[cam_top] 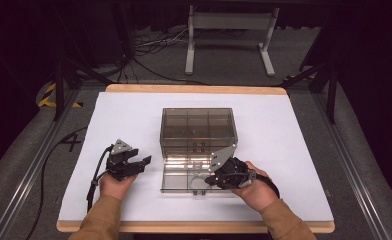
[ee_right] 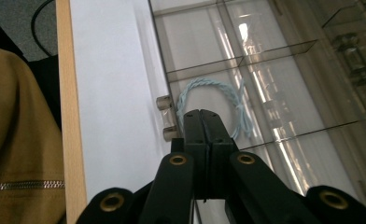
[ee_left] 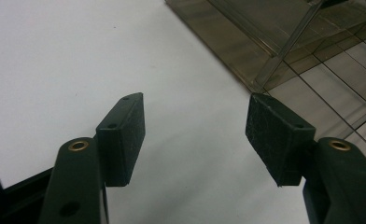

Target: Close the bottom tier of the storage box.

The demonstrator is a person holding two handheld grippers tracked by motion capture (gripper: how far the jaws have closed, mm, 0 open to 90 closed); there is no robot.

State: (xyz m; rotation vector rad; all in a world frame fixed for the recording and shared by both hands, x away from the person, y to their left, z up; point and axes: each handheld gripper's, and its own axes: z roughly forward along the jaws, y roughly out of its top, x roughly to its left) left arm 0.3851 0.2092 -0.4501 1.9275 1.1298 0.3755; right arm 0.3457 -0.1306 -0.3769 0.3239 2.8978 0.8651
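So the right gripper [ee_right: 204, 121] is sitting clenched tight, jaws pressed together with nothing visible between them, hovering over the pulled-out drawer [cam_top: 176, 181] of the smoky clear plastic box [cam_top: 198, 127]. A light blue cord loop [ee_right: 218, 105] is lying in the drawer compartment right past the jaw tips, next to the two little knobs [ee_right: 165, 116] on the drawer front. The left gripper [ee_left: 195, 126] is resting wide open and empty on the white table [cam_top: 284, 150], just beside the box's left side.
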